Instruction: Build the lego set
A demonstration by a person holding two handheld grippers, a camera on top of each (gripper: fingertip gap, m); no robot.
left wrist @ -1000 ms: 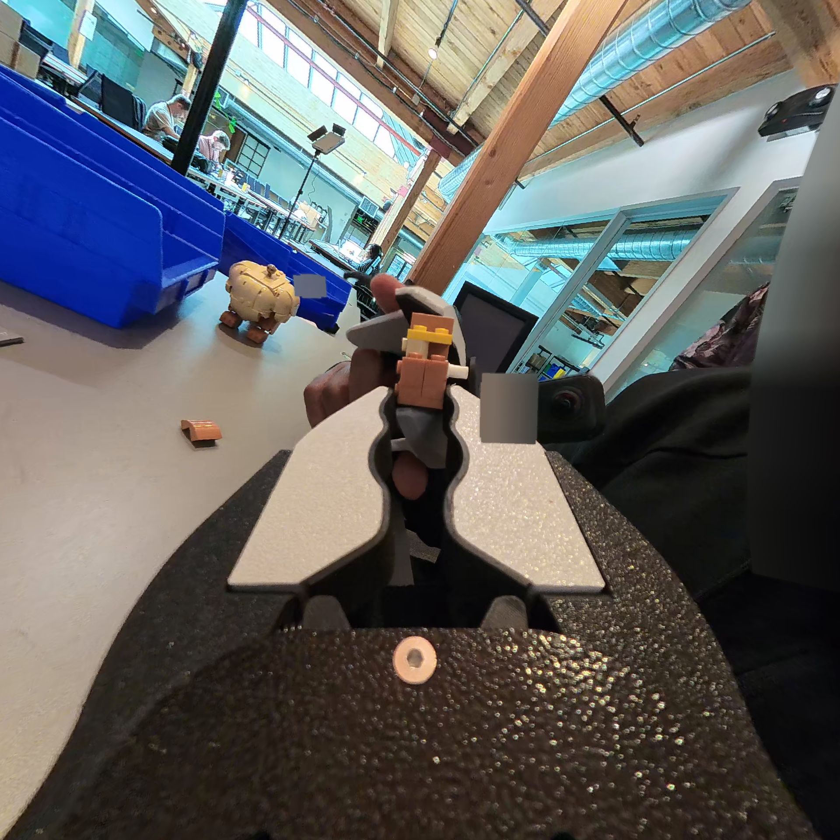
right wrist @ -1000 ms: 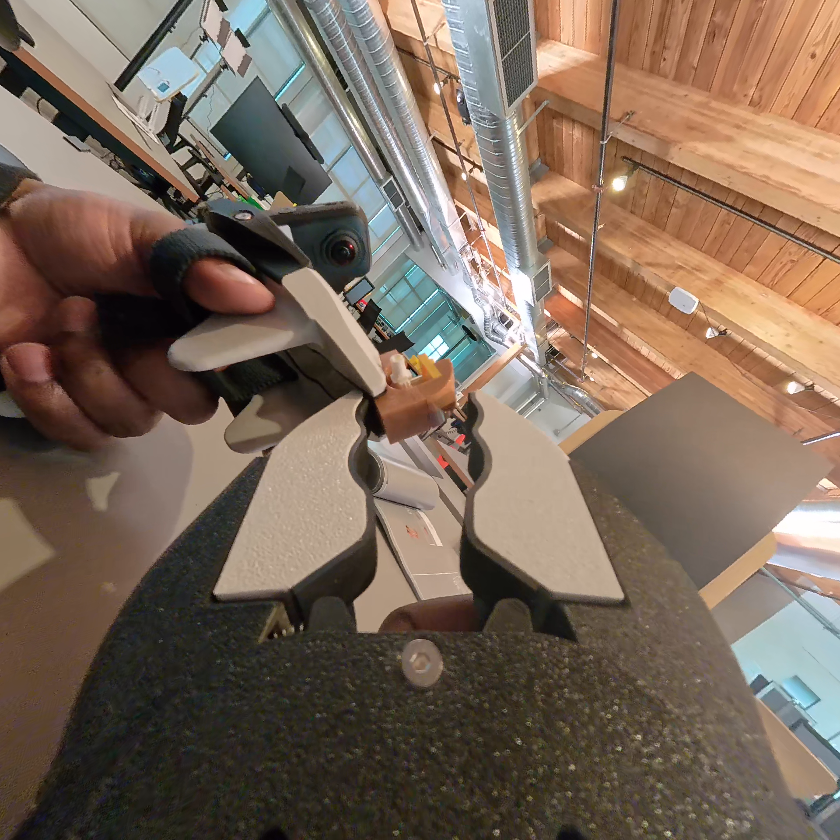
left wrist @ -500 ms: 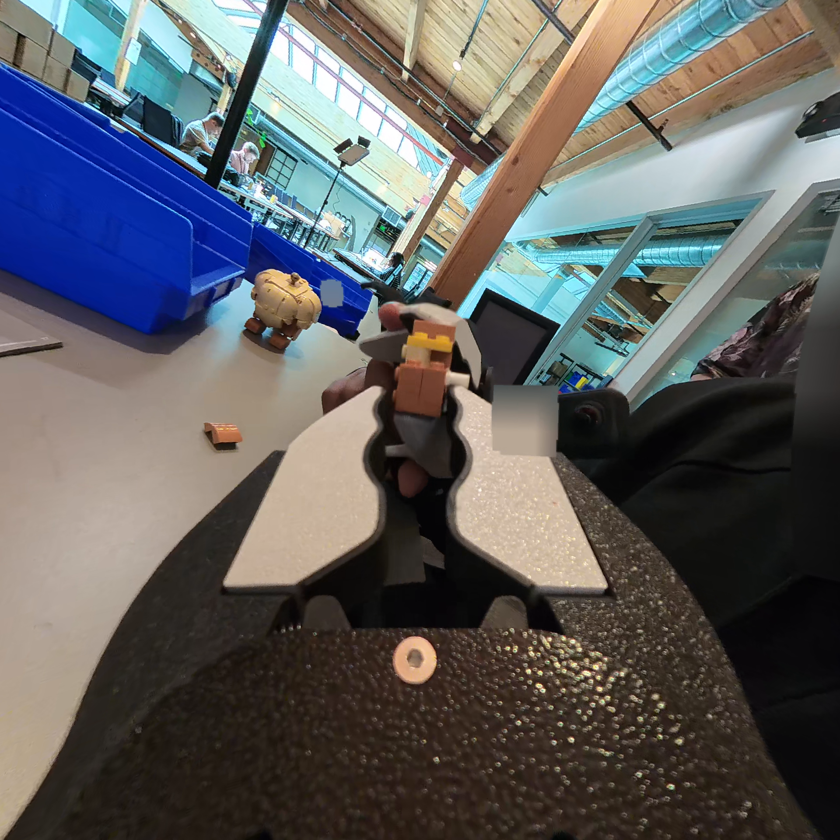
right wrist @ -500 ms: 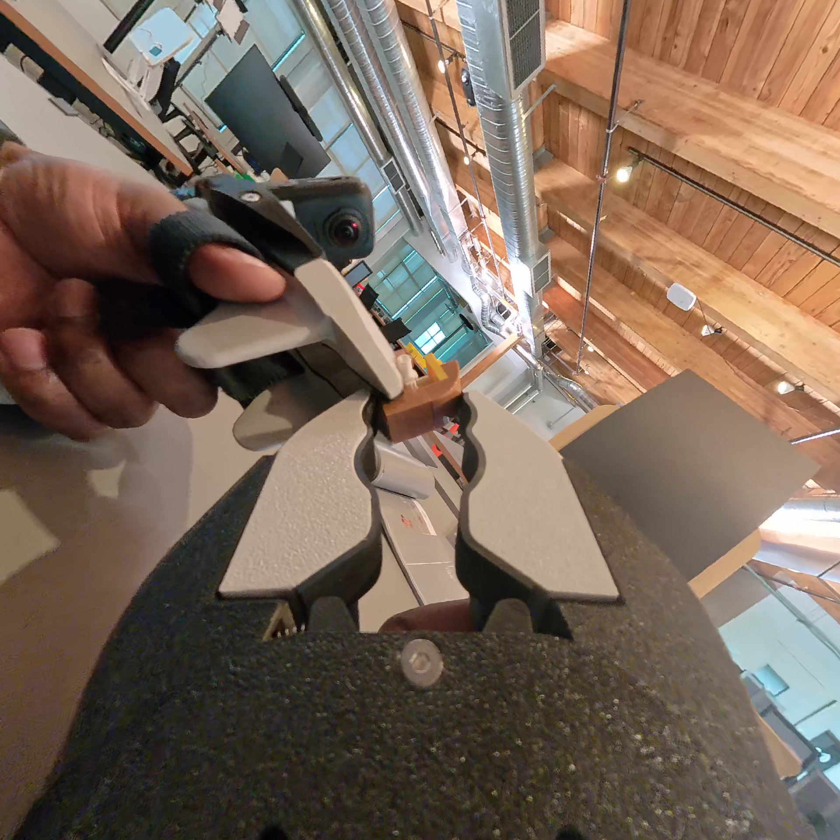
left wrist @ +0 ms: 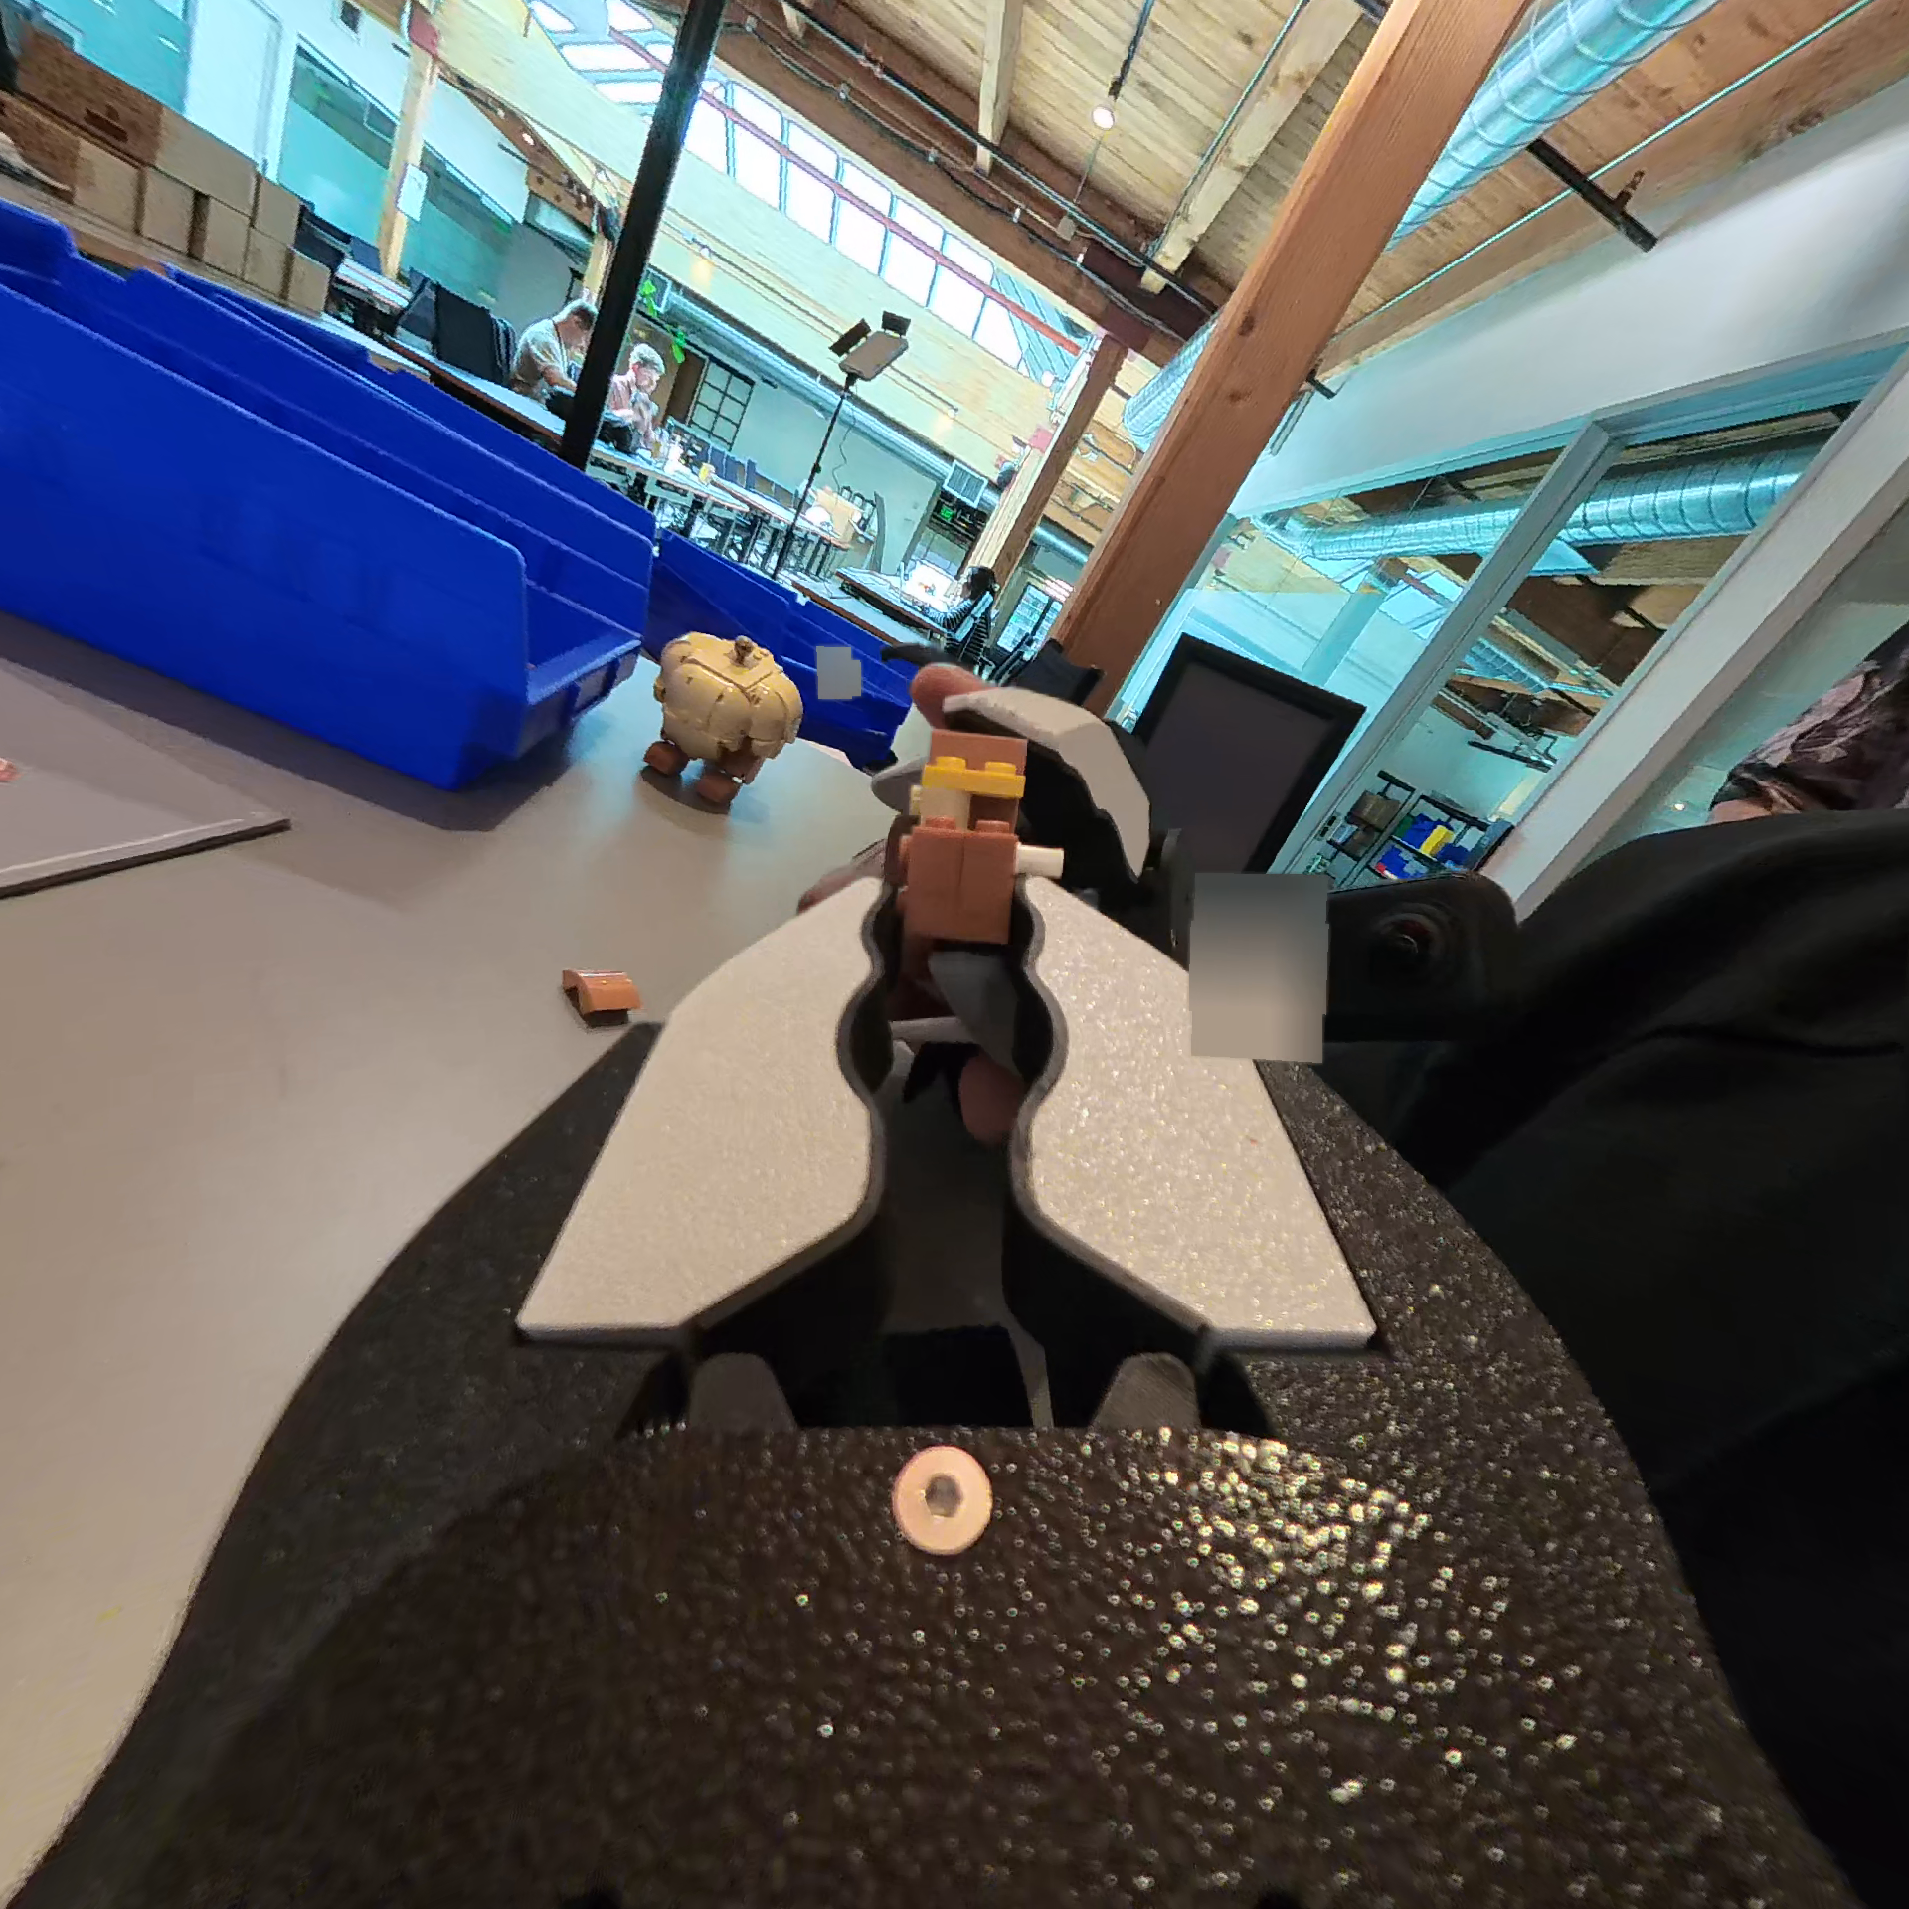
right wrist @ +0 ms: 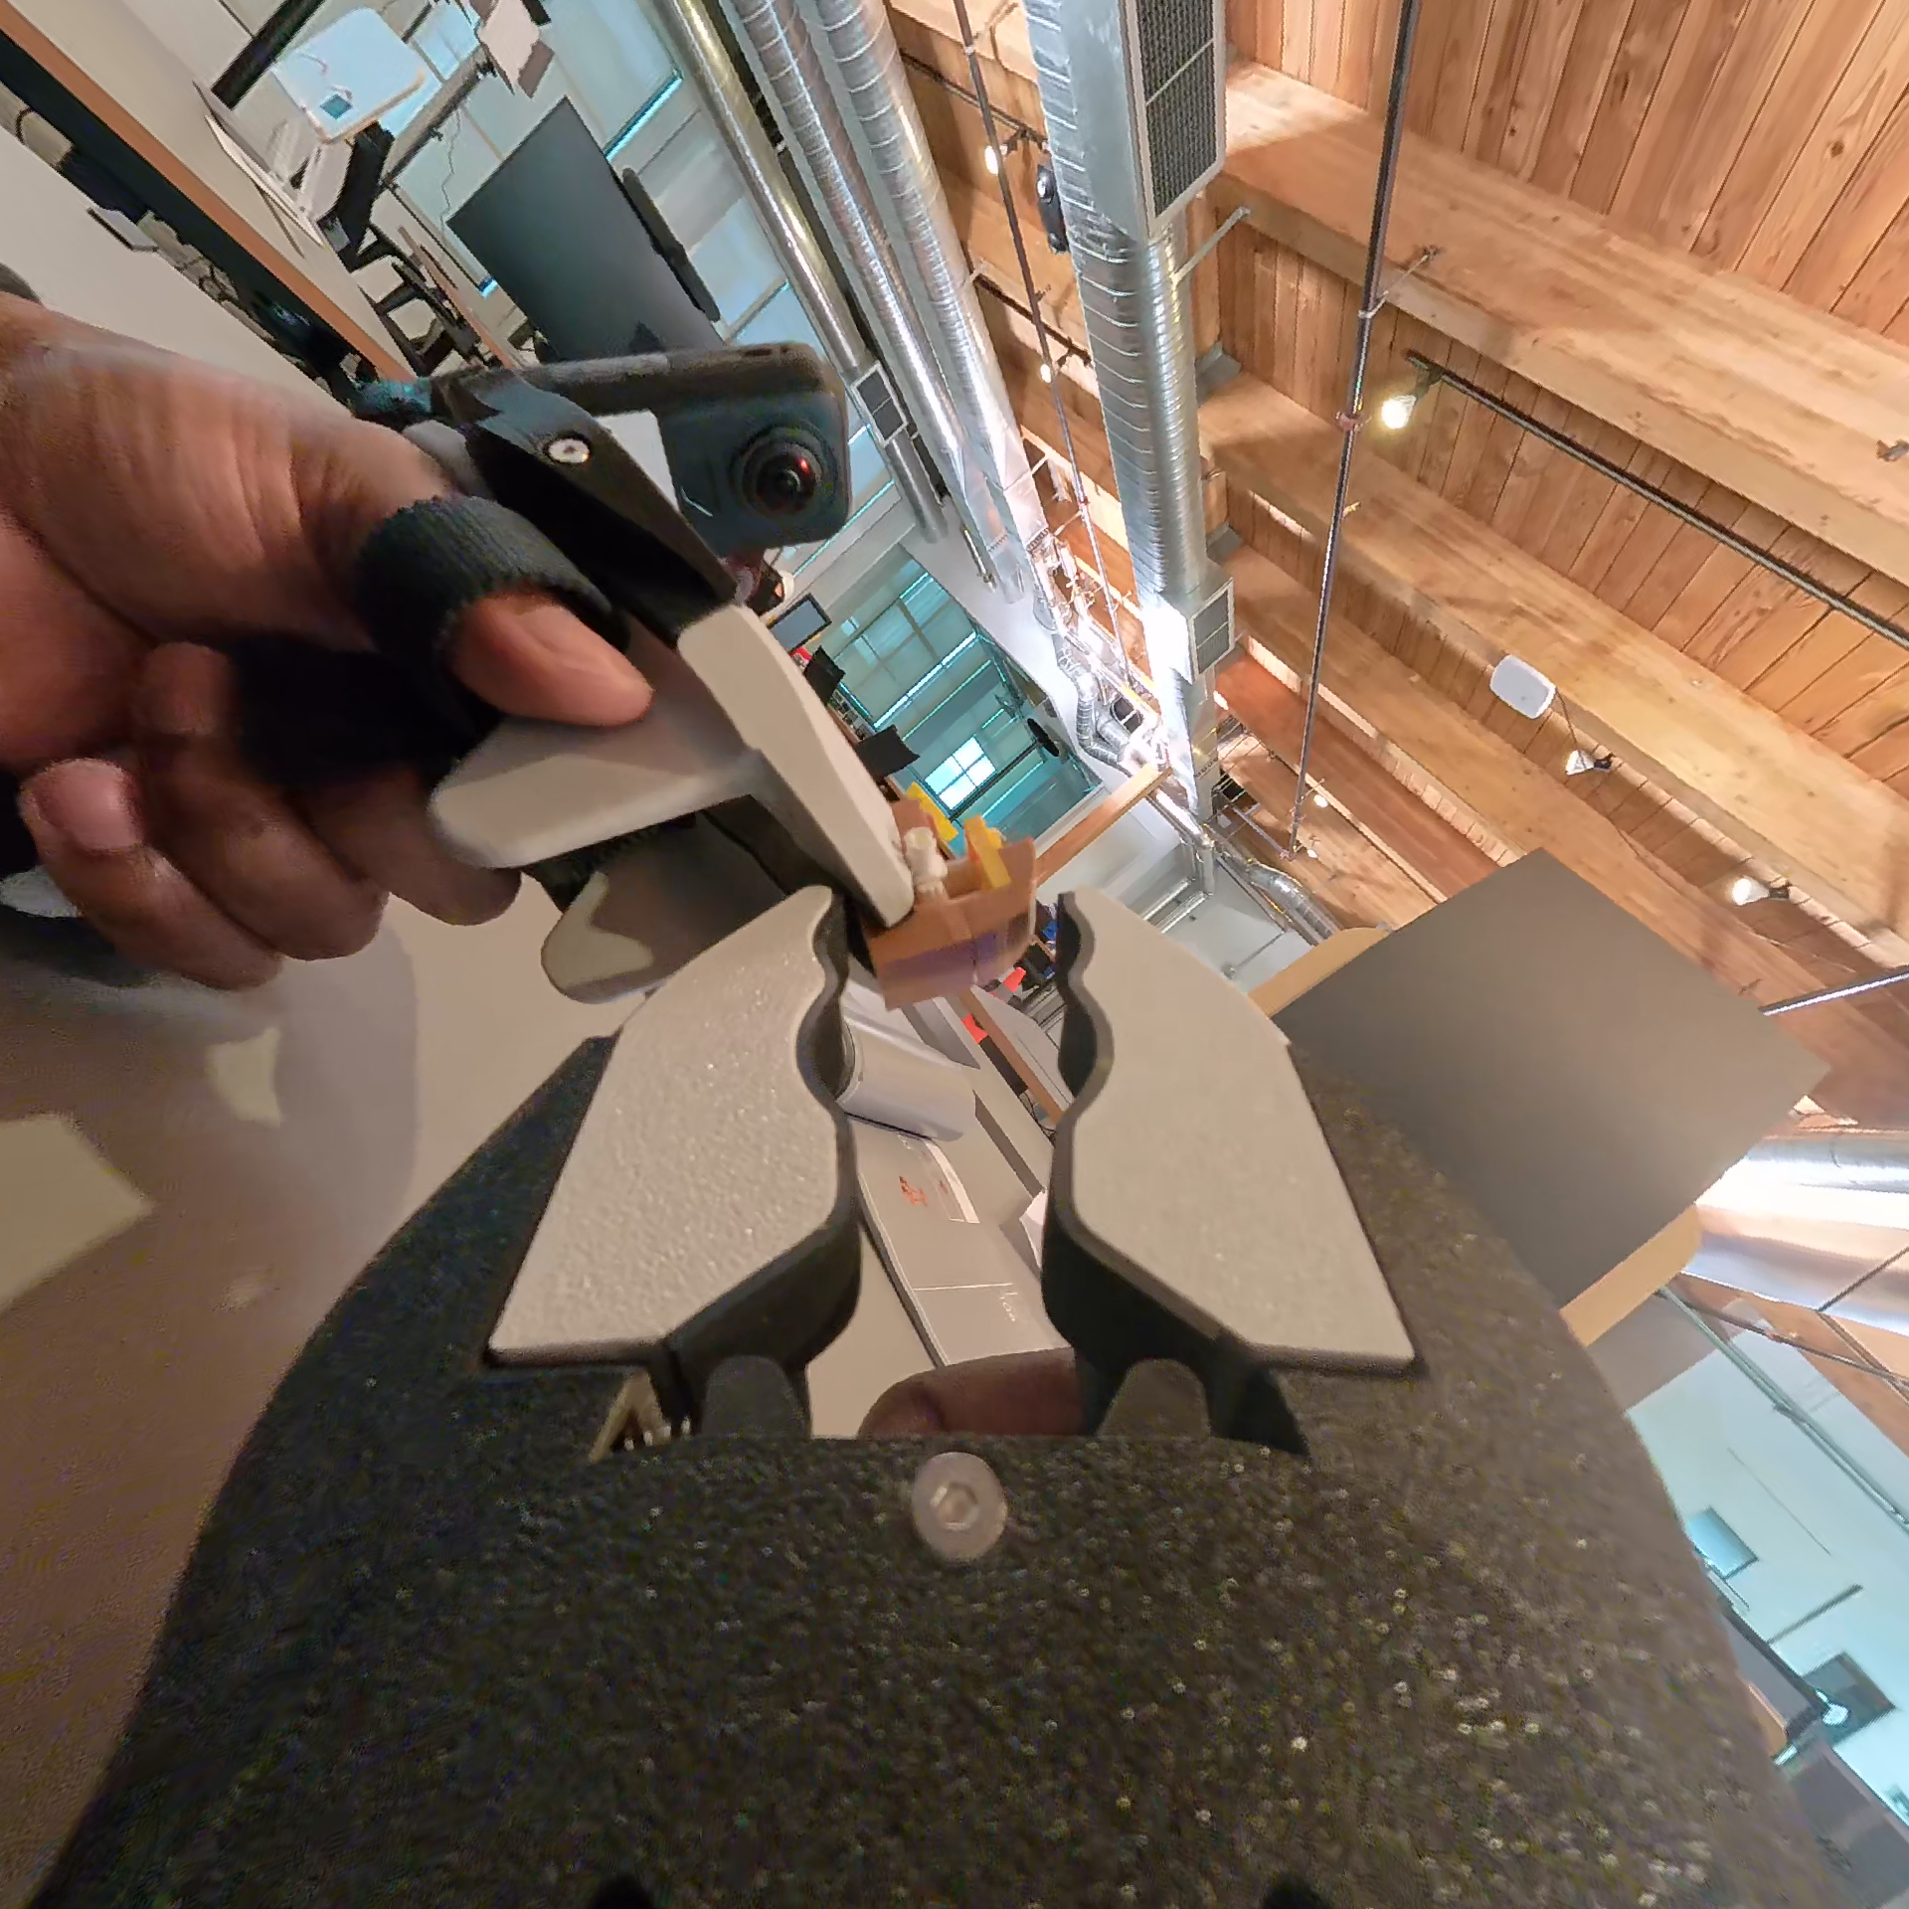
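Note:
My left gripper (left wrist: pixel 956 914) is shut on a small brick assembly (left wrist: pixel 961 878) of brown bricks with a yellow plate and a cream peg, and holds it above the grey table (left wrist: pixel 310 1116). In the right wrist view the left gripper (right wrist: pixel 873 919) comes in from the left, held by a hand (right wrist: pixel 207 640), with the assembly (right wrist: pixel 956 930) at its tip. My right gripper (right wrist: pixel 950 935) is open around the assembly. Its left finger (right wrist: pixel 723 1095) is close to the brick and its right finger (right wrist: pixel 1188 1116) stands apart from it. The right gripper's fingers (left wrist: pixel 1064 744) show above and below the assembly in the left wrist view.
A tan brick figure with brown feet (left wrist: pixel 728 713) stands on the table near blue bins (left wrist: pixel 310 579). A loose brown curved piece (left wrist: pixel 599 997) lies on the table to the left. A flat grey board (left wrist: pixel 103 816) lies at the far left. People sit far behind. The tips of both grippers are at nearly the same place.
My right gripper's fingers drew in toward the brick assembly, then spread again. My left gripper has kept its hold throughout, and both views have shifted slightly.

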